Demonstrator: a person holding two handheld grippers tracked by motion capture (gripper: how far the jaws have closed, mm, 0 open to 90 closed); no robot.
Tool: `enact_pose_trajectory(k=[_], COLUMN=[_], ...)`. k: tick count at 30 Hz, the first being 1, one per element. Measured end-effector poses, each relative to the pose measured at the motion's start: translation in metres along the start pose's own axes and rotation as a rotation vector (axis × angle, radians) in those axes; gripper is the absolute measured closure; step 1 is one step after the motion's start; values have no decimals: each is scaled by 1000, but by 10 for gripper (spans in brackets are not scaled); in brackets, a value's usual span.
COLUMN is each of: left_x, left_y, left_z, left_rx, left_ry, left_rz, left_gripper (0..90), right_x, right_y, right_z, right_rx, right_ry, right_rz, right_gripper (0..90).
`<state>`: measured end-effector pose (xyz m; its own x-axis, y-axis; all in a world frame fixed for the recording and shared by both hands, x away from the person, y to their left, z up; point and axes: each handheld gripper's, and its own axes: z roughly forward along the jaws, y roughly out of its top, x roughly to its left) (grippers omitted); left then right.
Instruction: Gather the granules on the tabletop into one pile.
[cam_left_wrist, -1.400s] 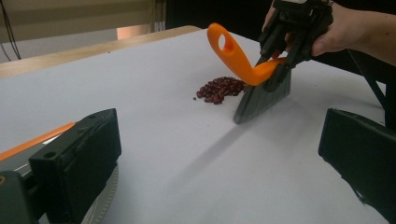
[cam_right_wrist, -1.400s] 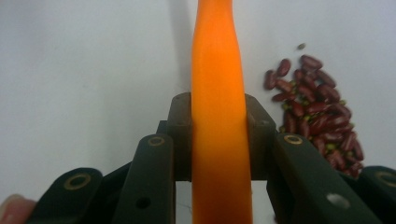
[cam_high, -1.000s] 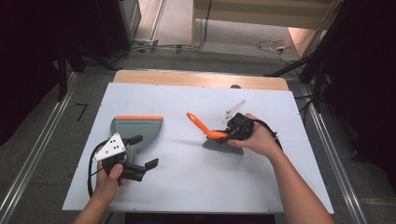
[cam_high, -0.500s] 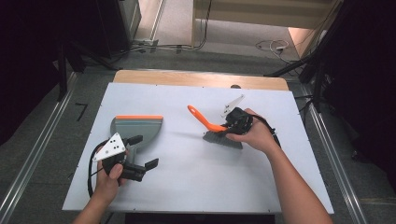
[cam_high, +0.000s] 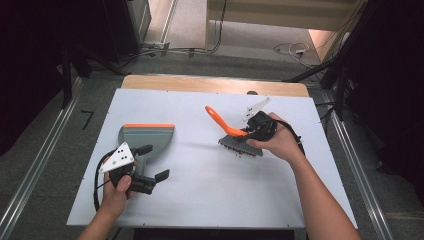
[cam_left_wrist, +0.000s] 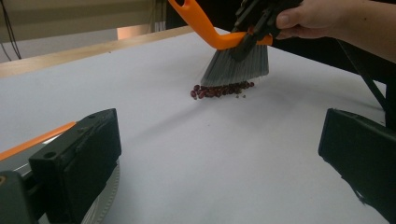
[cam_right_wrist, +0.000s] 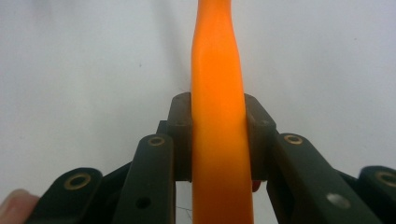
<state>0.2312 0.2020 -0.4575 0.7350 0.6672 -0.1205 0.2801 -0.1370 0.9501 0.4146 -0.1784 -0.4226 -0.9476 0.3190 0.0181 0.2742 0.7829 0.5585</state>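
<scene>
Right gripper (cam_high: 252, 131) clamped on the orange brush (cam_high: 234, 136), bristles herding red beans (cam_left_wrist: 219, 89) mid-counter (cam_high: 210, 190); left gripper (cam_high: 150, 162) gapes empty beside the dustpan (cam_high: 146, 137), which needs grabbing next.

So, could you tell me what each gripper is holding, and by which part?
The right gripper clamps the brush by its orange handle. The left gripper is open, holding nothing.

A white worktop (cam_high: 210, 200) with a wooden far edge stands on grey floor (cam_high: 45, 135); cables (cam_high: 290, 49) lie beyond, dark surroundings.
</scene>
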Motion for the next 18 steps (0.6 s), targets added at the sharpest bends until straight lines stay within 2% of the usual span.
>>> enact_pose_trajectory(k=[4,7,9,12,15,18], left_x=[0,0,0,0,-1,-1], left_y=[0,0,0,0,0,0], left_z=[0,0,0,0,0,1], left_rx=[0,0,0,0,1,3], left_ry=[0,0,1,1,1,-2], left_rz=[0,-1,0,0,-1,0], left_gripper=[0,0,0,0,0,0], right_x=[1,6,10,19,27,22], right_y=[-1,-2,-3,-6,-10,-13], right_z=[-8,-10,-9,1,18,21], right_rx=[-22,-16,-16,8,73,54], right_ry=[-7,-3,23,81,103,103], right_rz=[3,8,13,4,-17,8], right_gripper=[685,685,685,685,685,685])
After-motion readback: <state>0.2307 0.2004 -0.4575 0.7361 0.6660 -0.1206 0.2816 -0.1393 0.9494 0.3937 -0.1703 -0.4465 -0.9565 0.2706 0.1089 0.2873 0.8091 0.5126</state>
